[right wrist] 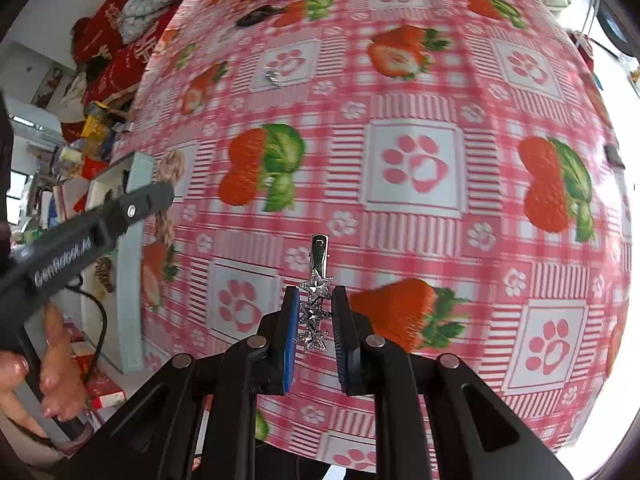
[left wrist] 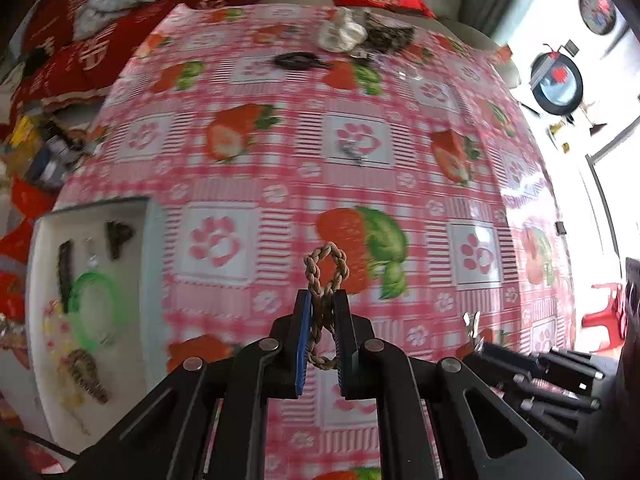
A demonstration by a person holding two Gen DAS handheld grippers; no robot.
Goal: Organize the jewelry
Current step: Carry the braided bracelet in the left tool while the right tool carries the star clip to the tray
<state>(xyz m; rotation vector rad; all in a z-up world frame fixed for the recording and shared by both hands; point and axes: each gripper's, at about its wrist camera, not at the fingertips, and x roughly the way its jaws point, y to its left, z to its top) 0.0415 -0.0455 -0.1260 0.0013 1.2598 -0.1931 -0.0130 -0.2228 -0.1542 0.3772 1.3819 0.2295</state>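
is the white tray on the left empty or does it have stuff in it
Not empty: the white tray holds a green bangle and dark hair clips.

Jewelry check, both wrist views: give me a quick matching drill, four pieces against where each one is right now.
Things:
1. braided rope loop
2. star hair clip
3. green bangle
4. small silver piece

Places:
A. lying in the white tray
B. clamped in the right tool
C. loose on the tablecloth
D. clamped in the left tool

Pairs: 1-D, 2-B, 3-A, 4-C

Both grippers are chunky black plastic, the left gripper point(left wrist: 323, 334) and the right gripper point(right wrist: 316, 334) alike. Blue pads point(right wrist: 291, 336) inside, round silver screws point(right wrist: 256, 342) at the pivots. White lettering runs along one handle.
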